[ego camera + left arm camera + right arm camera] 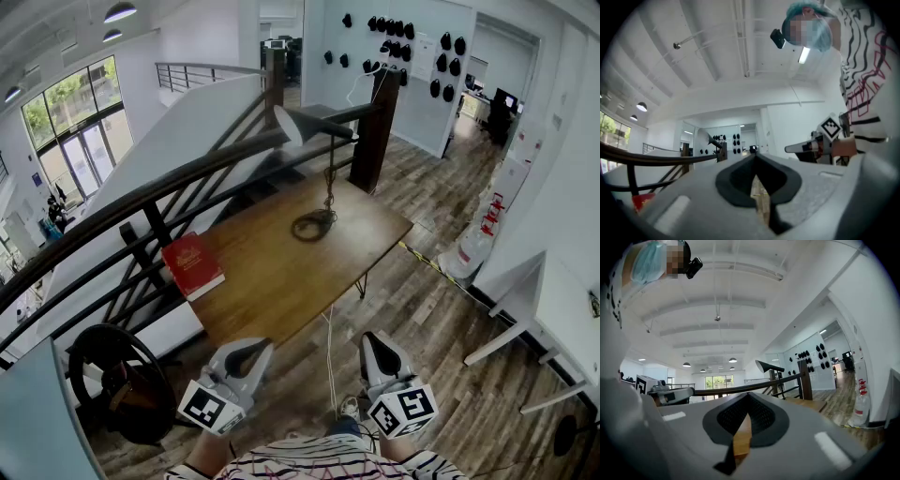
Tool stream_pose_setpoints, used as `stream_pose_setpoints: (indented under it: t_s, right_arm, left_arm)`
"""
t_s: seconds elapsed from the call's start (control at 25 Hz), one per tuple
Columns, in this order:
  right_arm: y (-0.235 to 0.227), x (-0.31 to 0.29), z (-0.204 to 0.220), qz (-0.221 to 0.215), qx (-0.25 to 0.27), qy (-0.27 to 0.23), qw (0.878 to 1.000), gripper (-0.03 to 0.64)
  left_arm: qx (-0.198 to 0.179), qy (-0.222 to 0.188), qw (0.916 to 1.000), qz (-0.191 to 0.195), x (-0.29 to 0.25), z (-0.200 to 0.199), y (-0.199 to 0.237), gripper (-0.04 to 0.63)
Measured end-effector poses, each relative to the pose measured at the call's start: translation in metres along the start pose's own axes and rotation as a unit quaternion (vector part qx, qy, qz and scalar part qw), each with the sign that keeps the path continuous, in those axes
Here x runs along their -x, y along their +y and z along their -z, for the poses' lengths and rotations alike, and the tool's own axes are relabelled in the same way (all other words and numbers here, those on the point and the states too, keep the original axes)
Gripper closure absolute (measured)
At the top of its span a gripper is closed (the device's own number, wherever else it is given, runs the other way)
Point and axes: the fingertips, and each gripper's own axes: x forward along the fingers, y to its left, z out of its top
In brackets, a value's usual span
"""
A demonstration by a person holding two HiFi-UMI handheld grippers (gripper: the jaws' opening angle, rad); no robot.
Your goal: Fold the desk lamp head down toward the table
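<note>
- Two grippers, the left gripper (pixel 247 352) and the right gripper (pixel 375 345), sit just short of the near edge of the table (pixel 281 286), each with its jaws pressed together on nothing.
- One desk lamp (pixel 329 178) stands on the table's far end, at 12 o'clock from both grippers and well apart from them, with its head raised.
- One red book (pixel 192 265) lies at 8 o'clock from the lamp's base.
</note>
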Motion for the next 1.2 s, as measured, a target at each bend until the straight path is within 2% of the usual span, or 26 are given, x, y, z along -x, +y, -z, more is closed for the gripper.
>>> stream_pose_setpoints:
  t_s: [0.44,0.52,0.6,0.68,0.8,1.04,1.2]
  right_arm:
    - [-0.018,-0.019,-0.009,-0.011,-0.004,-0.024,1.000,0.610]
    - [-0.028,-0.031,-0.008,-0.018,-0.003,-0.023,1.000,0.541]
    - [-0.042,-0.042,-0.008,-0.023,0.001,-0.020,1.000,0.515]
    - [-0.059,-0.053,-0.007,-0.029,0.001,-0.014,0.999,0.502]
    - [-0.090,-0.071,-0.006,-0.035,0.000,-0.001,0.999,0.411]
    - [-0.170,-0.100,-0.012,-0.047,-0.001,0.011,0.999,0.375]
    - [-0.217,-0.121,-0.013,-0.065,-0.002,0.020,0.998,0.359]
  left_arm:
    - [-0.001,0.002,1.0000,-0.004,-0.020,0.003,0.008,0.591]
    - [0.005,0.006,1.0000,-0.006,-0.033,0.009,0.011,0.588]
    - [0.010,0.013,0.9998,-0.007,-0.050,0.016,0.015,0.475]
    - [0.011,0.020,0.9996,-0.013,-0.069,0.023,0.019,0.468]
    - [0.021,0.020,0.9993,-0.024,-0.103,0.030,0.027,0.428]
    - [0.018,0.020,0.9979,-0.058,-0.184,0.040,0.038,0.358]
    - [0.009,0.023,0.9964,-0.081,-0.230,0.047,0.046,0.344]
